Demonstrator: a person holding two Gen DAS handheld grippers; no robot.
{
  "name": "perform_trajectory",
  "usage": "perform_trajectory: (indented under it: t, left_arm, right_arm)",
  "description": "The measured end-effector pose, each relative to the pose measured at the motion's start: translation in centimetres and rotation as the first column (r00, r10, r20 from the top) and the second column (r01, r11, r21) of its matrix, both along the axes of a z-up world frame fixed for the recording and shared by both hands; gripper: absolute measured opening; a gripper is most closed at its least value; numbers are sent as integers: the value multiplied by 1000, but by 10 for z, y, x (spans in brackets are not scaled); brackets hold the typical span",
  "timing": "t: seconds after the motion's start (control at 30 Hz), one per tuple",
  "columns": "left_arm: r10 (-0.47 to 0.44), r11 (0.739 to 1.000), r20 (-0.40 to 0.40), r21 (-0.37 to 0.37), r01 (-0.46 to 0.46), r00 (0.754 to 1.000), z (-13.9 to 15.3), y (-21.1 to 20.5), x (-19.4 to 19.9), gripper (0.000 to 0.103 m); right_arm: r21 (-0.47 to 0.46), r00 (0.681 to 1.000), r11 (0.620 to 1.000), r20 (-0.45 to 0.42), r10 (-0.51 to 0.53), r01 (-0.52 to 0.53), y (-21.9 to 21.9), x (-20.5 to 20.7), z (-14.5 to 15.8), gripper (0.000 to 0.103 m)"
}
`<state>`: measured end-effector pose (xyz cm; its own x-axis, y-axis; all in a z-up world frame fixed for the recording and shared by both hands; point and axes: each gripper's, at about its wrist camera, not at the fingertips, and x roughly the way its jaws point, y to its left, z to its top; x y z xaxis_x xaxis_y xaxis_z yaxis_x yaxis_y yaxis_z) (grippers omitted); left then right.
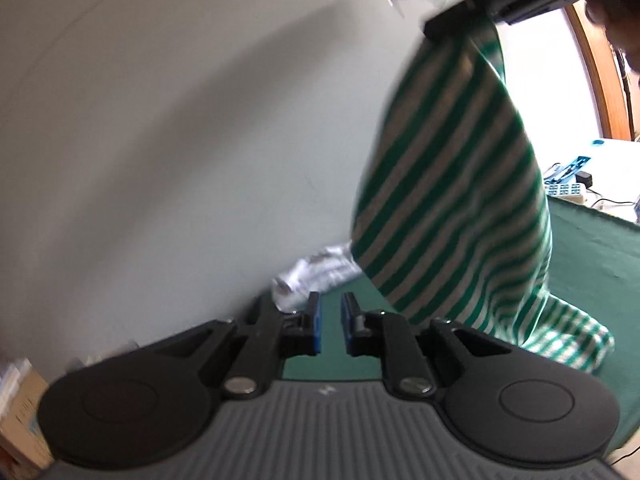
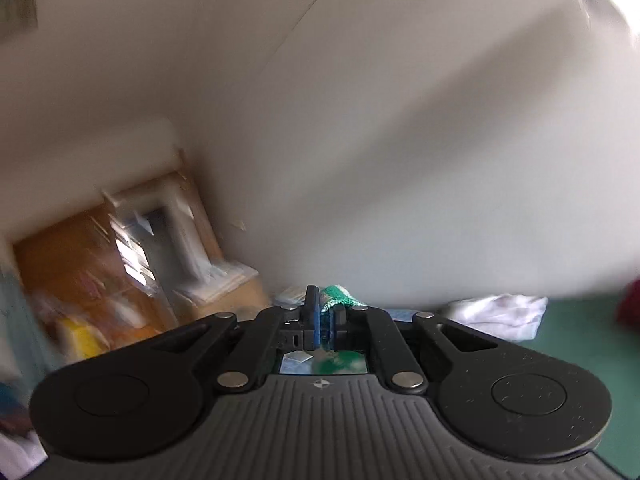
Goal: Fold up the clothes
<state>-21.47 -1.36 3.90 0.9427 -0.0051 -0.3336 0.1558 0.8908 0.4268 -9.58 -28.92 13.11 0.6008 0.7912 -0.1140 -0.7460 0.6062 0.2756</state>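
Your right gripper (image 2: 325,316) is clamped on a corner of the green-striped garment (image 1: 452,184), holding it high so it hangs open — likely to find the next edge. Its lower end pools on the green surface (image 1: 592,248). Your left gripper (image 1: 330,324) stands narrowly parted and empty — the cloth hangs just right of it.

No readable text, label, brand or number anywhere. Only a small pale emblem (image 2: 321,384) at lower centre of the grey ribbed housing (image 2: 320,432), too small to make out.
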Motion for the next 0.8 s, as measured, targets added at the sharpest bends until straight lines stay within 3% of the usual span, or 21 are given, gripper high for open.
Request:
perform_trajectory:
  t: [0.07,0.1,0.17,0.2,0.23,0.37,0.47,0.53,0.6,0.67,0.8]
  left_arm:
    - [-35,999,-35,5,35,999,-11,-5,-6,22]
    - [-63,998,-48,13,64,997,-17,-8,-9,31]
    - [-124,992,-79,17,125,989,-27,-12,-15,46]
    - [-170,985,-104,6,171,980,-31,-12,-16,67]
    - [-215,977,-129,-15,215,968,-35,-12,-17,79]
    - [-304,945,-244,-197,260,921,-54,5,-15,85]
    - [-298,925,-282,-323,202,912,-72,13,-3,87]
    - [-311,908,-298,-374,189,902,-82,13,0,85]
    - [-341,890,-309,-409,200,888,-90,10,1,92]
    - [-390,887,-322,-383,258,862,-100,-7,-4,97]
    - [-461,886,-353,-228,403,814,-118,-56,-13,93]
  right_arm:
    - [-67,1000,998,17,-12,14,6,-7,-10,4]
    - [-35,1000,999,-19,25,-26,2,-7,-16,4]
    - [-62,1000,998,6,9,-9,1,-14,-23,4]
    - [-66,1000,998,5,18,-18,0,-16,-27,4]
    - [-70,1000,997,5,27,-27,-2,-17,-30,4]
    - [-68,995,993,-4,101,-101,-14,-17,-45,4]
    - [-38,982,982,-37,183,-185,-28,-27,-61,5]
    - [-45,971,972,-81,226,-230,-29,-39,-71,5]
    - [-66,959,966,-150,239,-251,-28,-53,-81,5]
    - [-85,956,971,-211,203,-225,-34,-63,-93,5]
    - [-45,950,988,-285,126,-145,-46,-72,-107,5]
